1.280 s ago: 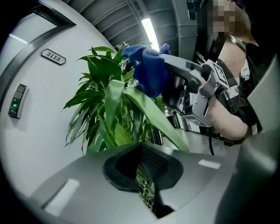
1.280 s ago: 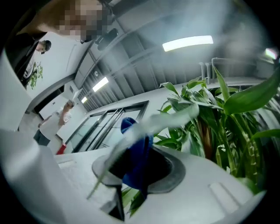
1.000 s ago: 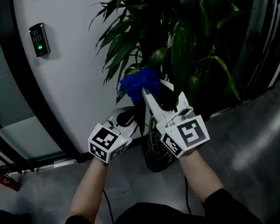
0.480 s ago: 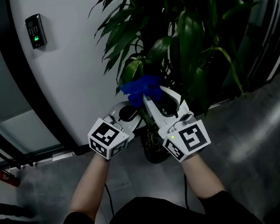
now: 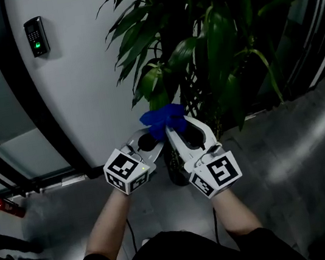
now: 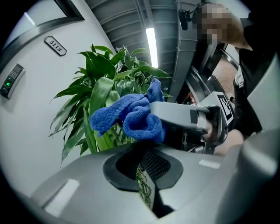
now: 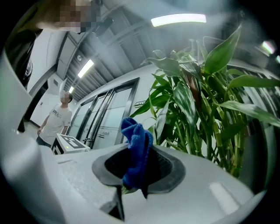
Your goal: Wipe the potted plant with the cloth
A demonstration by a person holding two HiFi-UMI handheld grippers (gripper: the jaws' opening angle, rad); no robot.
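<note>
Wiping target: you are facing the tall green-leaved potted plant [image 5: 214, 31], which is rising ahead of and above both tools.
Nearest leaf: the low broad green leaf [image 5: 150, 84] is hanging just over the cloth, its blade running up and away from you; whether the two are touching cannot be told.
Cloth: the bunched blue terry cloth [image 5: 162, 119] is sticking forward out of the right tool's tip, pointing into the lower foliage.
Right gripper [image 7: 135, 168]: its jaws are clamping the cloth, and it is sitting nearer the leaves than the other.
Left gripper [image 6: 141, 170]: its jaws are lying drawn together, with only a thin green-speckled sliver showing in the seam, which cannot be identified; it is waiting just beside the right one and slightly behind.
Coming move: you are probably needing to push up and forward along the blade.
Pot: the dark pot [image 5: 179, 176] is sitting low, between and beneath both grippers.
</note>
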